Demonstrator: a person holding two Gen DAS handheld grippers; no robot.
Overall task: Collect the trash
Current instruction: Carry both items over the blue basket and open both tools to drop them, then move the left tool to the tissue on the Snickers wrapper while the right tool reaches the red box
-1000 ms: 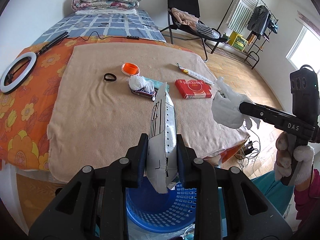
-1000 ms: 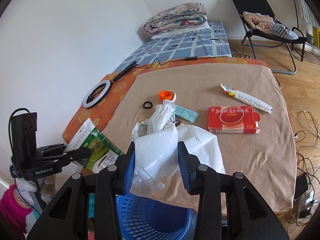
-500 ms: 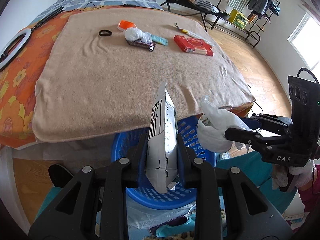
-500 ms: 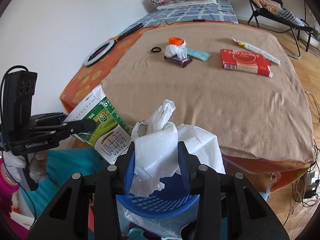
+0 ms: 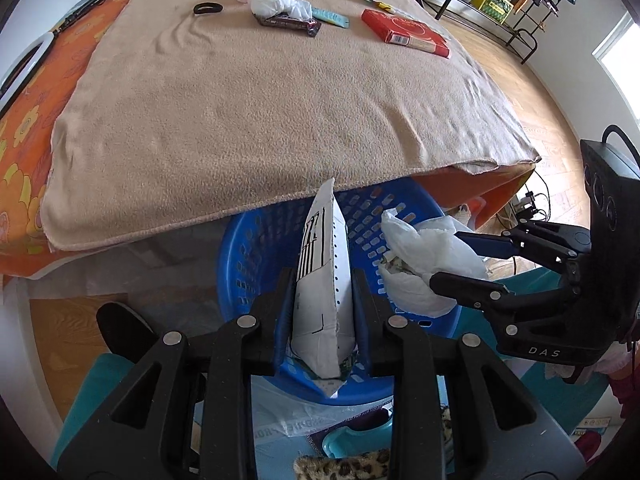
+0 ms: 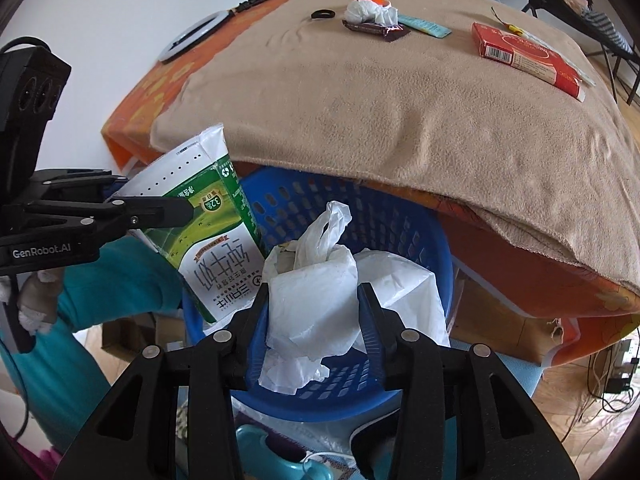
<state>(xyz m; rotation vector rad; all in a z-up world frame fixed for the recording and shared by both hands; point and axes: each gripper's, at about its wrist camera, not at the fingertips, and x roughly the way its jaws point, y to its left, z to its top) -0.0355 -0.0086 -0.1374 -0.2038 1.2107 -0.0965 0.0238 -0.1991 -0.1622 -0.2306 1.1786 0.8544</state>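
Both grippers have dropped over the blue basket (image 6: 436,256), left gripper (image 5: 322,308) clamping the milk carton (image 5: 322,280), right gripper (image 6: 314,320) jaws opening around the plastic bag (image 6: 320,300), which may catch the rim and spill.

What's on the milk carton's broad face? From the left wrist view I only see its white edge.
Observer: The milk carton has a green and white face with dark characters, and it is held upside down.
Operator: And the bag in the right claw?
Observer: The right claw is opening. The white bag sits between its pads, touching both, above the blue basket.
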